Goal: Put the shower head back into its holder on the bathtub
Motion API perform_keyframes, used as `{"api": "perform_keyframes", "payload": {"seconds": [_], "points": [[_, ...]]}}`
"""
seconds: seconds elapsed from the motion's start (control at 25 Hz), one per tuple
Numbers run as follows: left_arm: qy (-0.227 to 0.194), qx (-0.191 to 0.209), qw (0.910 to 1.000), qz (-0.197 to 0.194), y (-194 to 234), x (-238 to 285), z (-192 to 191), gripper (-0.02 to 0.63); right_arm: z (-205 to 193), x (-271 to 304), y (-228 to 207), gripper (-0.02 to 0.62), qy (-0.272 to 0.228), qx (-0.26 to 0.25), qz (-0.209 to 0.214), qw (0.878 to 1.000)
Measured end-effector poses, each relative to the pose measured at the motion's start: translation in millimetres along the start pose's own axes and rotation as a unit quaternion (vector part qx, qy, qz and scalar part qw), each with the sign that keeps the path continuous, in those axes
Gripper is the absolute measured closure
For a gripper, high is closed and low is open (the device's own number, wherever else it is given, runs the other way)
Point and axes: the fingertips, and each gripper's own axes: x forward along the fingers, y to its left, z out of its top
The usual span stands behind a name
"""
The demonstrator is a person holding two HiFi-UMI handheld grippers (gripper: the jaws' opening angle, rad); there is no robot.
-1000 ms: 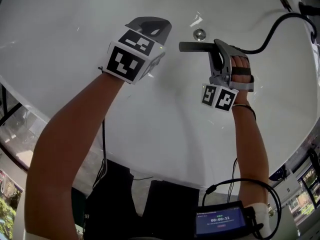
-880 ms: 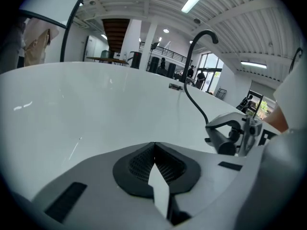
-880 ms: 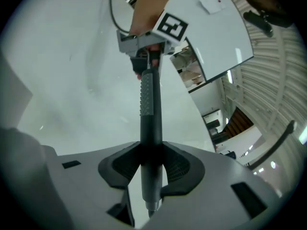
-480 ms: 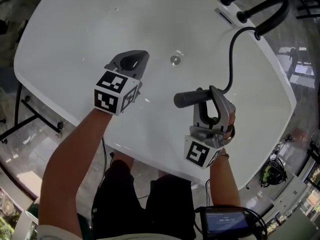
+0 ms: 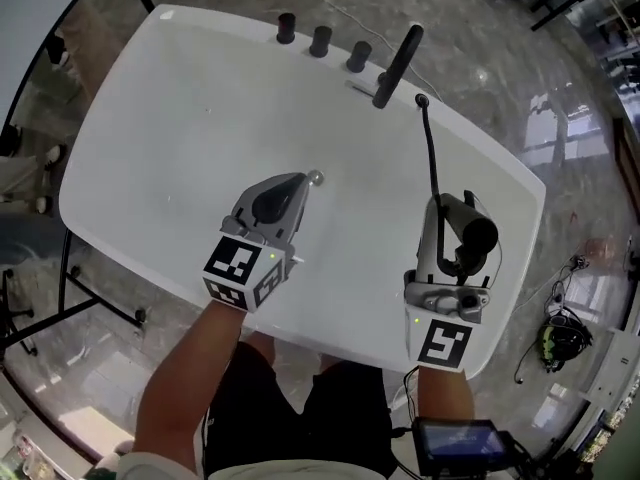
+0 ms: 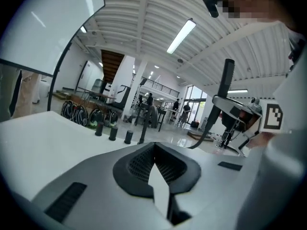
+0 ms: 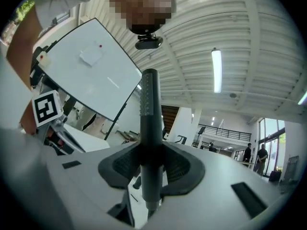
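The right gripper (image 7: 151, 163) pinches the shower head (image 7: 149, 104) by its dark handle. The left gripper (image 6: 154, 150) is pressed together with nothing in it. Both forearms reach over the near rim of the bathtub (image 5: 160, 128). The hose (image 5: 432, 158) runs to the far rim, near the knobs (image 5: 320, 40).

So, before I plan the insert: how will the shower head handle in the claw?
The shower head looks like a rigid, smooth, round wand, so it may twist in the right claw. Its hose arcs to the bathtub rim, so it probably tugs back.
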Motion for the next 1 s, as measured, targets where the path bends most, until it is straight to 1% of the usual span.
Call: {"api": "perform_keyframes", "payload": {"seconds": [0.12,0.24,0.32,0.4,0.48,0.56,0.72,0.8,0.88,1.0], "points": [[-0.017,0.021,0.9993,-0.025,-29.7,4.8,37.4,0.588,28.6,5.5,-39.1,0.456,-0.026,0.007,-0.02,0.999],[-0.027,0.036,0.9981,-0.042,-48.6,12.7,65.6,0.589,50.5,16.3,-73.5,0.456,-0.055,0.017,-0.043,0.997],[-0.035,0.041,0.9976,-0.045,-56.2,18.4,78.3,0.588,58.3,25.4,-95.0,0.456,-0.074,0.036,-0.056,0.995],[-0.043,0.041,0.9973,-0.044,-60.6,23.4,85.7,0.588,59.1,33.9,-115.2,0.456,-0.087,0.066,-0.068,0.992],[-0.048,0.033,0.9974,-0.042,-61.7,28.7,88.7,0.588,56.2,43.1,-132.7,0.456,-0.096,0.091,-0.076,0.988],[-0.047,0.028,0.9977,-0.04,-61.1,35.6,87.3,0.588,50.5,54.9,-147.3,0.456,-0.102,0.104,-0.079,0.986],[-0.039,0.029,0.998,-0.041,-58.5,50.1,80.3,0.589,36.3,84.2,-168.8,0.456,-0.107,0.105,-0.078,0.986],[-0.037,0.029,0.998,-0.042,-55.7,58.1,77.4,0.588,26.5,102.3,-177.4,0.456,-0.112,0.113,-0.075,0.984],[-0.037,0.027,0.9981,-0.042,-52.8,65.4,72.9,0.588,12.6,121.5,-183.0,0.456,-0.112,0.124,-0.071,0.983],[-0.035,0.021,0.9983,-0.041,-52.4,67.1,69.0,0.588,-2.8,142.5,-186.1,0.456,-0.105,0.125,-0.064,0.984]]}}
